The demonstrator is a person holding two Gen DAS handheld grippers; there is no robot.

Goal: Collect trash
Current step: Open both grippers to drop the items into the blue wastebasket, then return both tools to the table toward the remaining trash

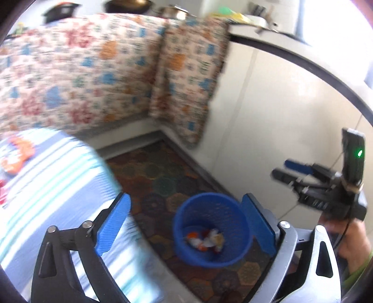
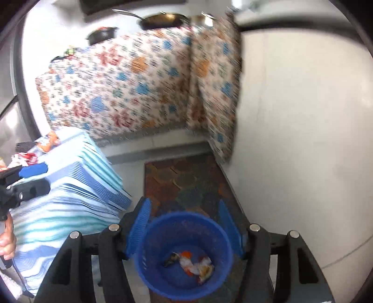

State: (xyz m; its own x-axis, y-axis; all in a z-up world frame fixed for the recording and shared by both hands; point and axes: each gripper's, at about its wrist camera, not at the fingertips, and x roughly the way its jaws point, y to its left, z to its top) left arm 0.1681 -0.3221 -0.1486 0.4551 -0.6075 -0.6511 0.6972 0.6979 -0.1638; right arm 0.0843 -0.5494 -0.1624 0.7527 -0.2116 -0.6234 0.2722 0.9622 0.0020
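Note:
A blue mesh basket stands on the floor mat below both grippers, with crumpled orange and white wrappers at its bottom. My left gripper hangs above it, blue pads wide apart and nothing between them. In the right wrist view the same basket and wrappers lie straight under my right gripper, which is open and empty. Each gripper shows in the other's view: the right gripper at the right edge, the left gripper at the left edge. More wrappers lie on the striped cloth.
A striped blue and white cloth covers a raised surface left of the basket. A floral quilt hangs over the counter behind, with pans on top. A patterned mat covers the floor beside a white wall.

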